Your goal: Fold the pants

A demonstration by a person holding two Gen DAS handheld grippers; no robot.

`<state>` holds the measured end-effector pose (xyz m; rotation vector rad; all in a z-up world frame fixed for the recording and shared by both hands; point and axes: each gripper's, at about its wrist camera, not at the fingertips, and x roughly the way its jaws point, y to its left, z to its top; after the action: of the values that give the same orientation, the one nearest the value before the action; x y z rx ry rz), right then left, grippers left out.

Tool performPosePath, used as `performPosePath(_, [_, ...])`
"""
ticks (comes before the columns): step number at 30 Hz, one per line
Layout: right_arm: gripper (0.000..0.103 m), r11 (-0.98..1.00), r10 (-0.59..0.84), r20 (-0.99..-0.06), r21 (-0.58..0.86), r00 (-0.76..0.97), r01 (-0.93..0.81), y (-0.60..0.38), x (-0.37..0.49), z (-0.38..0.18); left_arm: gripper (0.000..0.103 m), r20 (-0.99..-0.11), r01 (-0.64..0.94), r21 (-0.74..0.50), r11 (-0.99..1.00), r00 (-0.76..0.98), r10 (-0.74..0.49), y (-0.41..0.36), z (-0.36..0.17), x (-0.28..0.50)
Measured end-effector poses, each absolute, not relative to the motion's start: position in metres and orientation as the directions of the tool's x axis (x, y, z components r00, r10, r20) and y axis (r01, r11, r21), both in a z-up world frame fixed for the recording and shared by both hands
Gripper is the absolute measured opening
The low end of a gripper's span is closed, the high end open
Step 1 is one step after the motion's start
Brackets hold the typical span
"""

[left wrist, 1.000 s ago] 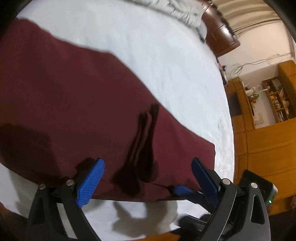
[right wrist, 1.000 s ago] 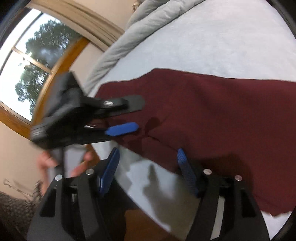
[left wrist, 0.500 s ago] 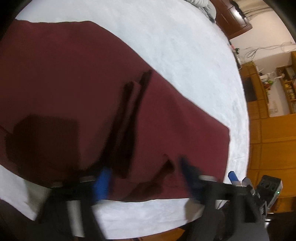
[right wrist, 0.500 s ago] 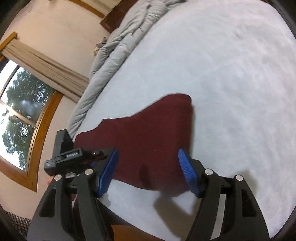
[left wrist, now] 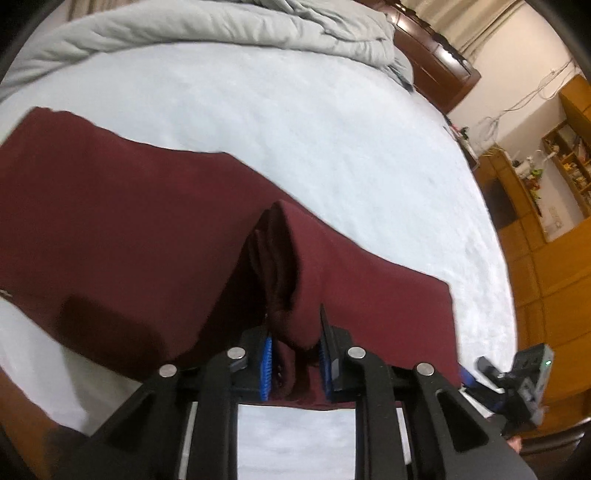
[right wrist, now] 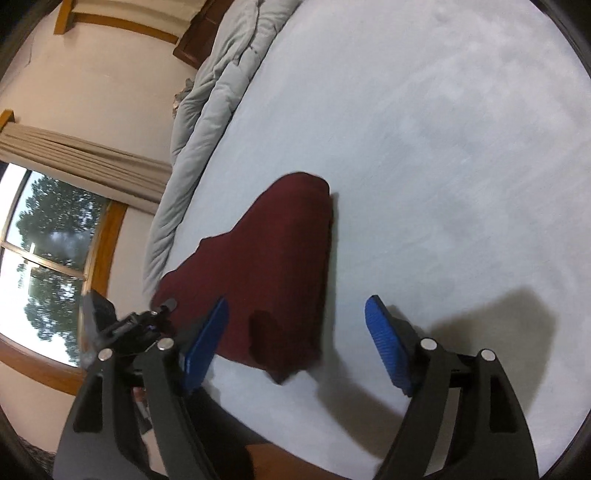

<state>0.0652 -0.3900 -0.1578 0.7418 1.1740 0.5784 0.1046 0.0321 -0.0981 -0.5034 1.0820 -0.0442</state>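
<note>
The left gripper (left wrist: 295, 360) has just closed on a raised fold of the maroon pants (left wrist: 129, 221) — spread across the bed (left wrist: 332, 129). The right gripper (right wrist: 295, 339) has been opening, empty, pants at its eleven o'clock.

This is a bedroom in a home. A wide bed (left wrist: 332, 122) with a pale sheet fills most of the view, with a grey duvet (left wrist: 229, 29) bunched at its far end against a dark wooden headboard (left wrist: 439, 62). Beside the bed stand wooden cupboards (left wrist: 554, 266) and a curtained window (right wrist: 48, 236).
</note>
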Motion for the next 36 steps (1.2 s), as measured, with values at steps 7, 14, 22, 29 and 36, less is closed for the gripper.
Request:
performPosePath(7, [0.077,0.574,0.809,-0.565,0.819,0.162,-0.009,-0.359,0.080,-0.182,0.025,-0.853,-0.244,-0.406,0.881,0.446,-0.270,0.046,-0.143,0.109])
performPosePath(14, [0.044,0.479,0.875,-0.476,0.877,0.086,-0.017,-0.336,0.086,-0.196,0.029,-0.856,-0.229,-0.392,0.891,0.445,-0.262,0.043,-0.144,0.102])
performPosePath(22, [0.021,0.541,0.838,-0.523,0.833,0.158,-0.112,-0.349,0.071,-0.136,0.036,-0.869,-0.183,-0.356,0.916,0.425,-0.253,0.015,-0.138,0.103])
performPosePath(29, [0.027,0.656,0.752,-0.653,0.755,0.085,-0.008,-0.345,0.075,-0.186,0.039,-0.877,-0.166,-0.307,0.937,0.432,-0.211,0.007,-0.147,0.105])
performPosePath(36, [0.039,0.830,0.558,-0.789,0.524,0.259,-0.192,-0.340,0.077,-0.115,0.053,-0.851,-0.161,-0.285,0.945,0.496,-0.173,0.008,-0.097,0.109])
